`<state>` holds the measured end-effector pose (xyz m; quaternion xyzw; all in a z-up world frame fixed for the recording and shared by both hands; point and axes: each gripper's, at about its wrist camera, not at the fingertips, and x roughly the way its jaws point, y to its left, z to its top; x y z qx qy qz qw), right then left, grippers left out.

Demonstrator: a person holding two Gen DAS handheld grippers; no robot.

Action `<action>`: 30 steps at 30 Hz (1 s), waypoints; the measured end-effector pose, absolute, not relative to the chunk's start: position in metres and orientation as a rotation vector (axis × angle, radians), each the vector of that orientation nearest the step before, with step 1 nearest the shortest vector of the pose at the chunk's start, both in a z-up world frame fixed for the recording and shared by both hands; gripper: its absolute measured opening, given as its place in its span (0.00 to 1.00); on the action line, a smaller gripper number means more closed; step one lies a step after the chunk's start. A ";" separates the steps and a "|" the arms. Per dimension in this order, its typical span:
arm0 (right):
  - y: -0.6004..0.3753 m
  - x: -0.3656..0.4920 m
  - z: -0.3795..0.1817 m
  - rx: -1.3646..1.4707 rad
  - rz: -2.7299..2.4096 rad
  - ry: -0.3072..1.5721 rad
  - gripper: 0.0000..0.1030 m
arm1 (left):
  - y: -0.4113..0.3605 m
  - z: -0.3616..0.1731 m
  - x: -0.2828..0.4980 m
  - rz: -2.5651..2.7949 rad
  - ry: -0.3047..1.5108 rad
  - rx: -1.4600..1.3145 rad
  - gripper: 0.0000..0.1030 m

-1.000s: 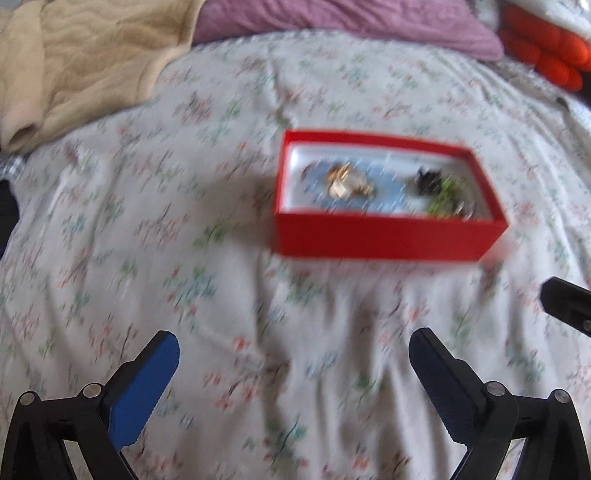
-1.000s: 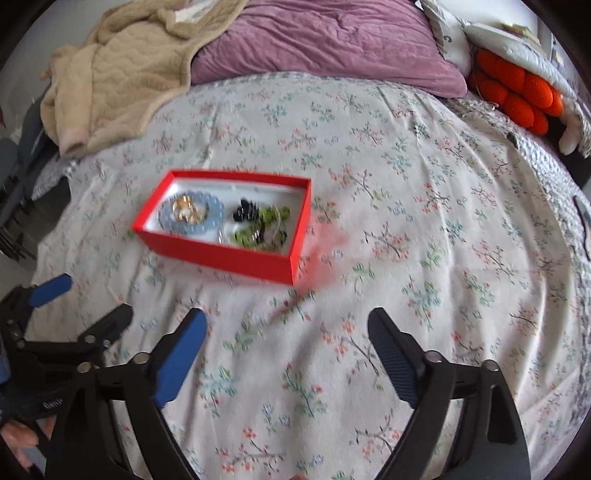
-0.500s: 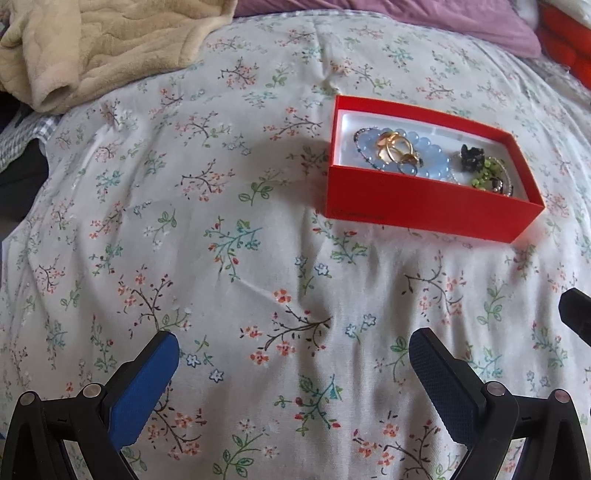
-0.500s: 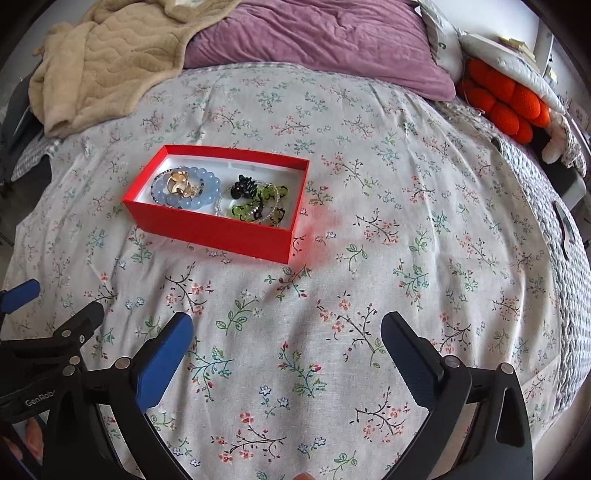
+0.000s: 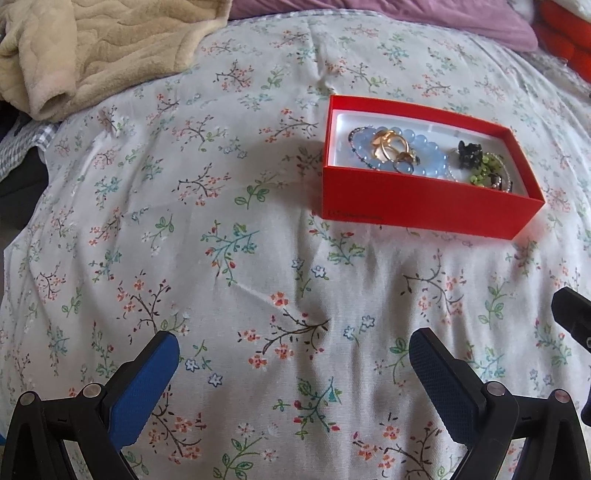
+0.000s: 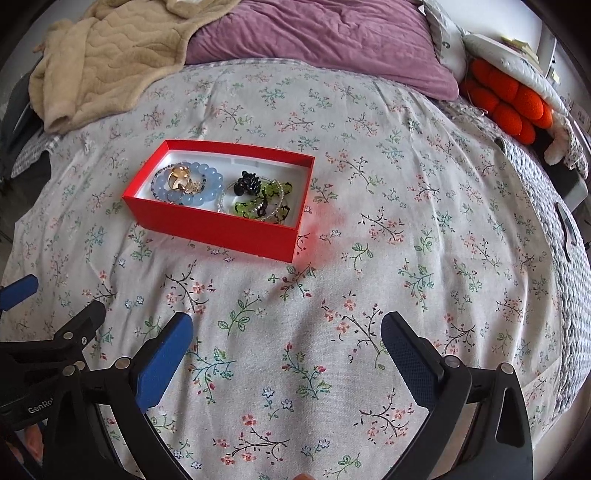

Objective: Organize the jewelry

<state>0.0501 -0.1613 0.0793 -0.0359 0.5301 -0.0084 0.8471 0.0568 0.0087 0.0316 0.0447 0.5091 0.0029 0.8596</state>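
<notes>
A red box [image 5: 424, 203] [image 6: 218, 227] with a white lining sits on the floral bedspread. Inside lie a pale blue bead bracelet [image 5: 424, 146] [image 6: 207, 177] with gold rings [image 5: 389, 146] [image 6: 181, 177] on it, a black piece [image 5: 469, 153] [image 6: 249, 182] and green bead jewelry [image 5: 487, 171] [image 6: 258, 205]. My left gripper [image 5: 293, 350] hangs open over bare bedspread, well short of the box. My right gripper [image 6: 286, 332] is open too, nothing between its fingers, with the box ahead to its left. The left gripper's fingers [image 6: 22, 288] show at the left edge of the right wrist view.
A beige quilted blanket [image 6: 107, 62] [image 5: 92, 48] is bunched at the back left. A purple pillow [image 6: 332, 33] lies along the head of the bed. An orange knobbly cushion [image 6: 509, 99] sits at the back right. The bed edge drops off at left and right.
The red box has shifted right and closer in the left wrist view, and the earlier blur is gone. The right gripper's fingers have spread a little wider. Both stay empty.
</notes>
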 end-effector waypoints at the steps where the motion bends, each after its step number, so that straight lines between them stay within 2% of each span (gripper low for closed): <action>1: -0.161 0.050 0.079 -0.075 -0.018 1.118 1.00 | 0.008 0.032 0.056 0.006 1.067 0.095 0.99; 30: -0.161 0.051 0.077 -0.073 -0.020 1.129 1.00 | 0.009 0.030 0.057 0.006 1.072 0.097 0.99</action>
